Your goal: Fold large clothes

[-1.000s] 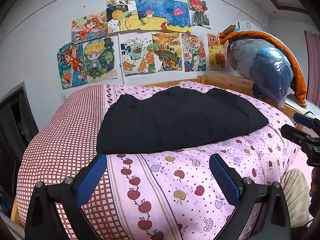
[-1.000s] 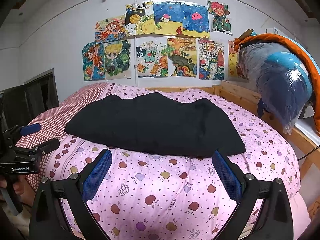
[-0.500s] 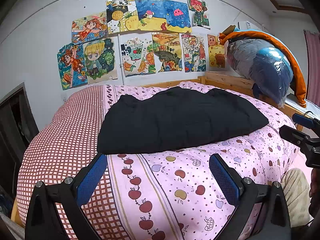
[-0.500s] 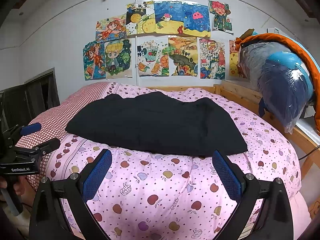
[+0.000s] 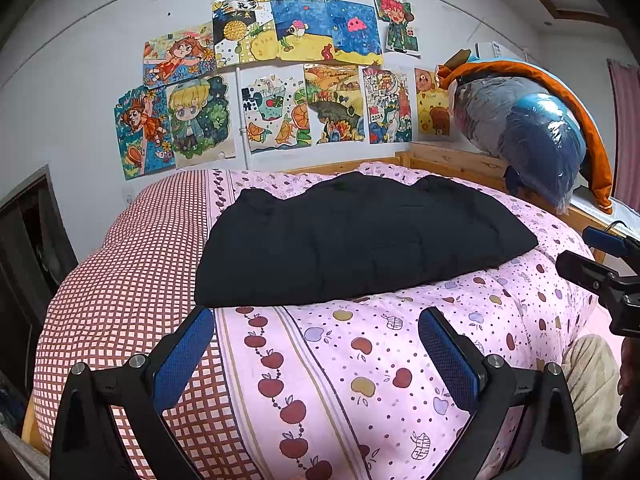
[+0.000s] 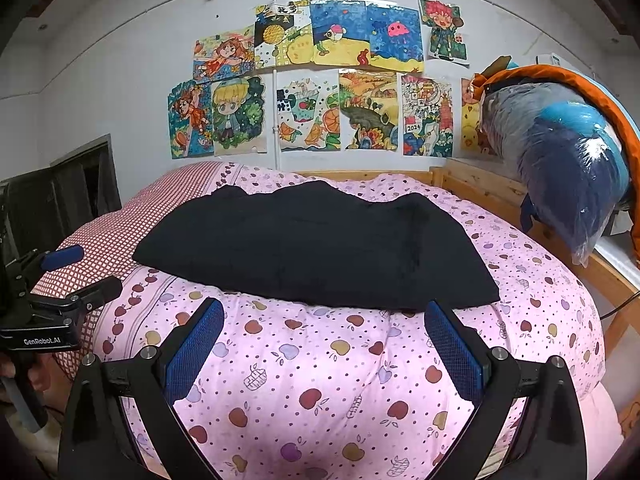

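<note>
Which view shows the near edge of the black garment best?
The right wrist view: the black garment sits centred, its near edge running unbroken between the open right gripper fingers. The left wrist view shows the garment off to the right, with only its left corner near the open left gripper.

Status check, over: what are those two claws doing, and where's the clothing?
Left gripper open, empty. Right gripper open, empty. Black garment flat on the quilt, untouched. Nothing in the way.
</note>
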`<state>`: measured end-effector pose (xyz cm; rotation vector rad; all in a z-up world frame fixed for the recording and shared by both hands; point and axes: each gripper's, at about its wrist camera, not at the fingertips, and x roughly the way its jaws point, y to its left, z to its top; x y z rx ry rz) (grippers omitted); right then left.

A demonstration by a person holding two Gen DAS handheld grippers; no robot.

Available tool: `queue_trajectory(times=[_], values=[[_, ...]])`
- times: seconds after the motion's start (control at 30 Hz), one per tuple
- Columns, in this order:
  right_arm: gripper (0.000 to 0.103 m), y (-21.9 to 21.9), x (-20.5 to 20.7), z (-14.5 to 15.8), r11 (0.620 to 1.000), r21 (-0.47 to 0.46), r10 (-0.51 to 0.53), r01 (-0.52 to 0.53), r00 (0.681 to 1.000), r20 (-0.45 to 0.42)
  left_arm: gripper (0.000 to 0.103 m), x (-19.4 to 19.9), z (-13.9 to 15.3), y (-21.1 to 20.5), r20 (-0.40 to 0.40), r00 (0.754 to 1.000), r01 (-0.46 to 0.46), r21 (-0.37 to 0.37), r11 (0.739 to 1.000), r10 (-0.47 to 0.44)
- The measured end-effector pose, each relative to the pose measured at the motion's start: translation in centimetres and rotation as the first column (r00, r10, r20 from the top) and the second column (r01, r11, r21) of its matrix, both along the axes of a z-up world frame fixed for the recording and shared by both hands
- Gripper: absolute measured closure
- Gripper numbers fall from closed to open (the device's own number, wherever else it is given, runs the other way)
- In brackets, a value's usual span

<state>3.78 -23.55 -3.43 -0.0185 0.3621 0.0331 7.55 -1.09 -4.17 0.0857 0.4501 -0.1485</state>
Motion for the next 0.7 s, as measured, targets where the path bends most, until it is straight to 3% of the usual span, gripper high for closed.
queue_trajectory(times=[0.7], values=[[0.004,0.64,0.13,-0.34,1.0,0.004,0.002,-0.002,1.0,-0.003,0.0,-0.11,-0.15,-0.08,-0.004,1.0,0.003,0.001,1.0,-0.003]])
